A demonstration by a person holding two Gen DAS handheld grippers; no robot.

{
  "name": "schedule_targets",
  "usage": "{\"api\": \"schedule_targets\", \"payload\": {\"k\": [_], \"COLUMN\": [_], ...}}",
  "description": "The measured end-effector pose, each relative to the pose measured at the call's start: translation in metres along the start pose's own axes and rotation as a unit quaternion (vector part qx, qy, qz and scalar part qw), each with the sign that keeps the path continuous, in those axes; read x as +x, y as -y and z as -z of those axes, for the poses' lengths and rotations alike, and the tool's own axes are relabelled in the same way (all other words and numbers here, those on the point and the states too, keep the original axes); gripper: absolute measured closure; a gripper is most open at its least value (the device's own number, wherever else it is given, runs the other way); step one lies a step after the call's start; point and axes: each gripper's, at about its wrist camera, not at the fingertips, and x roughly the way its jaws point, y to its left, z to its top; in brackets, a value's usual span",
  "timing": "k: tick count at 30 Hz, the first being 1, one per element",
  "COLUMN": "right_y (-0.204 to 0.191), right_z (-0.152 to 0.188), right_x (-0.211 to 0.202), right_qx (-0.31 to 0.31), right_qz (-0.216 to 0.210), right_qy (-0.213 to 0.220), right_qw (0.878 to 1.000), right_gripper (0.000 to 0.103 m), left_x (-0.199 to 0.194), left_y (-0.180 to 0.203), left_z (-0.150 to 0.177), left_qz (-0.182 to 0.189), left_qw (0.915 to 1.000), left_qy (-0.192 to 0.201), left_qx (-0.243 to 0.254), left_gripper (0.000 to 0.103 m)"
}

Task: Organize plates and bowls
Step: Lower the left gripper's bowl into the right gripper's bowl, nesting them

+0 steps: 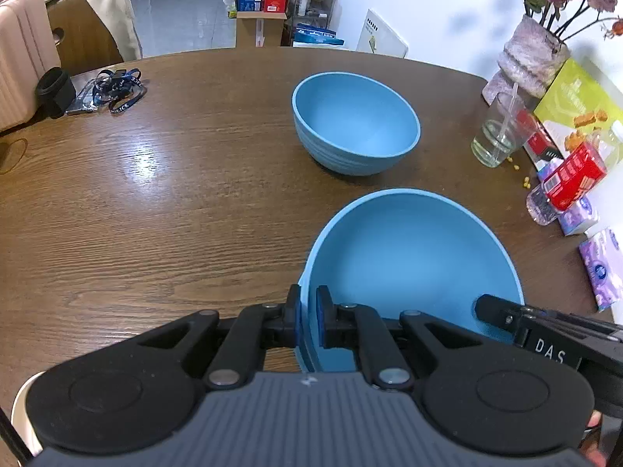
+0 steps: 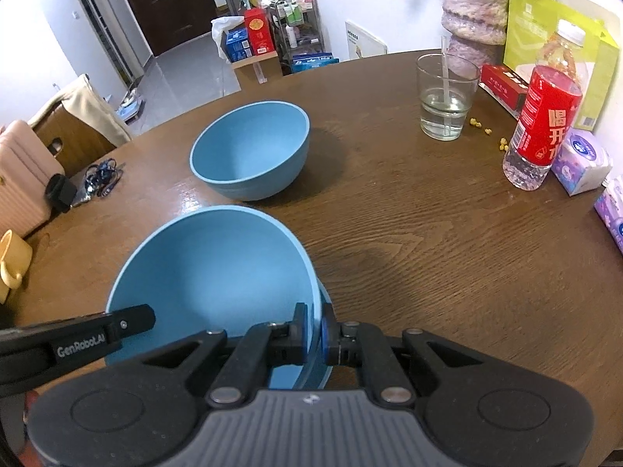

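Here, largest to smallest:
Table: a round brown wood-grain table (image 1: pixel 155 194) carries everything.
Near bowl: a large light-blue plastic bowl (image 1: pixel 412 257), at the table's near edge, is gripped on both sides.
Far bowl: a matching light-blue plastic bowl (image 1: pixel 356 122) stands apart, farther in.
Left gripper (image 1: pixel 308 321): pinched narrow on the near bowl's left rim.
Right gripper (image 2: pixel 314 332): pinched narrow on its right rim.

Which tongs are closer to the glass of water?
Right. The right tongs pinch the near bowl's rim on the side facing the glass. The left tongs pinch the opposite rim, with the bowl between them and the glass.
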Motion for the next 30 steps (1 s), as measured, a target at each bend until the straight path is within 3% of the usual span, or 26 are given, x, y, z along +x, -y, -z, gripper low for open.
{"api": "schedule_targets", "payload": {"k": [30], "right_y": [-0.009], "right_z": [0.011], "right_x": [0.021], "right_qx": [-0.066], "right_qz": [0.033], "right_qy": [0.016], "right_qw": [0.997], "right_gripper": [0.096], "left_x": [0.02], "left_y": [0.013], "left_z": [0.014], "left_qz": [-0.04], "left_qw": [0.9978], "left_qy": [0.024], "left_qx": [0.047], "left_gripper": [0.095]}}
